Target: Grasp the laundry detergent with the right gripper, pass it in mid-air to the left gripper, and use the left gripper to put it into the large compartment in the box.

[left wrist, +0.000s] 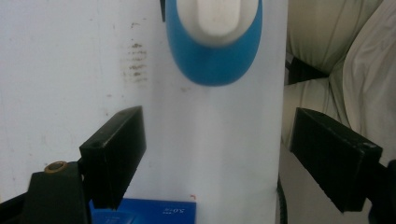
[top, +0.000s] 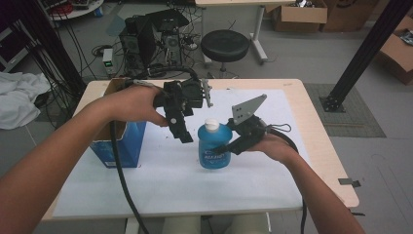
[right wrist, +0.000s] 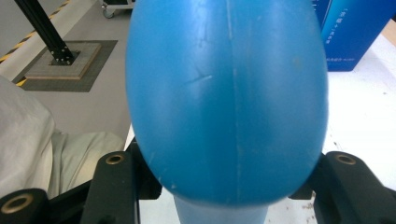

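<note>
A blue plastic bottle (top: 214, 148) with a white cap (top: 211, 125) stands upright on the white mat (top: 195, 187). My right gripper (top: 227, 146) is shut on its body from the right; in the right gripper view the bottle (right wrist: 229, 102) bulges between the two jaws of the right gripper (right wrist: 229, 189). My left gripper (top: 184, 132) hangs open just left of and above the bottle, jaws pointing down. In the left gripper view the bottle (left wrist: 215, 65) and its cap (left wrist: 217, 18) lie ahead of the left gripper (left wrist: 233, 158), whose jaws stand wide apart and hold nothing.
A blue carton (top: 122, 144) stands open at the table's left side, close under my left forearm. The wooden table (top: 311, 126) ends just past the mat. Beyond it are a black stool (top: 225, 45), a computer tower (top: 146, 39) with cables, and a black post (top: 365, 53).
</note>
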Available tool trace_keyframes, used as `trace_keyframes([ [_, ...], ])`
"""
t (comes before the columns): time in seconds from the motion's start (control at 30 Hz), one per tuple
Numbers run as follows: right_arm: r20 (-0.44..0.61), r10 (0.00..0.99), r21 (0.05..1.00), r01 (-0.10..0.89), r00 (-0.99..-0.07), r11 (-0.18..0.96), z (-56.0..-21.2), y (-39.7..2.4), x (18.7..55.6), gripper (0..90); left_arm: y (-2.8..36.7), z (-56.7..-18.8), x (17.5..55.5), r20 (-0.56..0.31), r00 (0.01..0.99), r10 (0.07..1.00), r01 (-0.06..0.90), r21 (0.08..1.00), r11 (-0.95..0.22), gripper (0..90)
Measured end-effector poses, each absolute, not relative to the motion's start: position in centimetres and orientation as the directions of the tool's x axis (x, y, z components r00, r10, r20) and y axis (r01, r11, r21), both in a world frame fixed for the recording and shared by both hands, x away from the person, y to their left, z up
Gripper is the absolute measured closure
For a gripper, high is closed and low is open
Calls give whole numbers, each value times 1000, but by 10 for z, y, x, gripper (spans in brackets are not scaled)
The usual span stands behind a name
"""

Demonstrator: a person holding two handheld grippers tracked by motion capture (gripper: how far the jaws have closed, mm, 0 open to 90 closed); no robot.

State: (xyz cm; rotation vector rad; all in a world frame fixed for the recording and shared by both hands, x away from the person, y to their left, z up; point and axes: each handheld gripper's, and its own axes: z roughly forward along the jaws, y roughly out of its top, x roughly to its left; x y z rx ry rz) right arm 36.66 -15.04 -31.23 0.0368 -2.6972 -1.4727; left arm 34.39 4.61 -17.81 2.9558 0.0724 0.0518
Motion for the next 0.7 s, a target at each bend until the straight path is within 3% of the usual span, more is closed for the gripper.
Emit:
trace_keyframes([
  [0.7, 59, -101, 828, -8, -993, 560, -319, -121, 372, 445, 42, -179, 348, 15, 998, 63, 59, 177, -982, 191],
])
